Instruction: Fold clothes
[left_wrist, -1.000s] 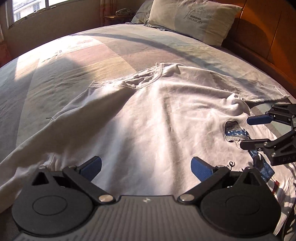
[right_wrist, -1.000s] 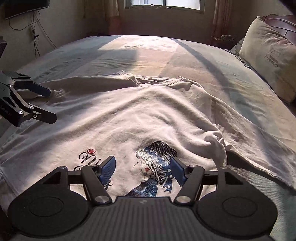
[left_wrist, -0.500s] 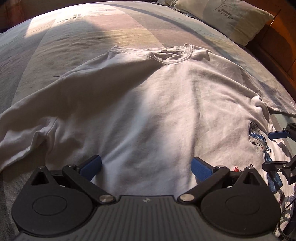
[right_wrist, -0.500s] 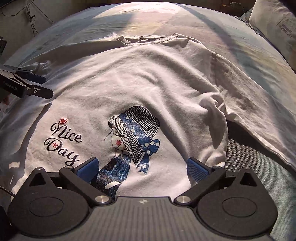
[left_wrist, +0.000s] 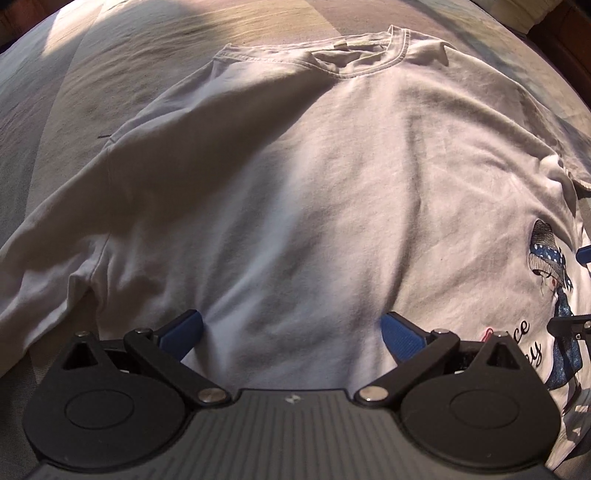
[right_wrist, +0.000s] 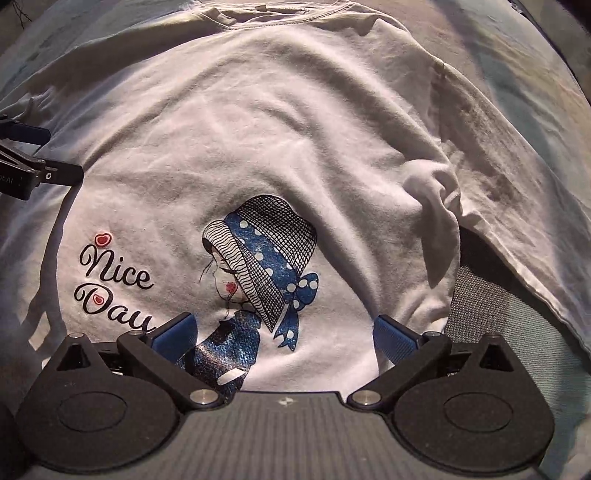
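Note:
A white T-shirt (left_wrist: 314, 192) lies spread face up on the bed, collar (left_wrist: 373, 59) far from me. Its print of a girl in a blue hat (right_wrist: 258, 266) and the words "Nice Day" (right_wrist: 110, 284) show in the right wrist view. My left gripper (left_wrist: 291, 332) is open, low over the shirt's lower left part. My right gripper (right_wrist: 282, 334) is open, low over the print near the shirt's lower edge. The shirt's right side is bunched in a fold (right_wrist: 436, 192). Neither gripper holds cloth.
The bed sheet (left_wrist: 110, 74) is pale with striped shading and sunlight bands. The shirt's left sleeve (left_wrist: 48, 251) lies out to the left and the right sleeve (right_wrist: 517, 177) out to the right. A dark bed edge (right_wrist: 480, 295) shows beside the right sleeve.
Both grippers have dropped closer to the shirt and tilted down; the pillows and window have left the views. The jaws stay open.

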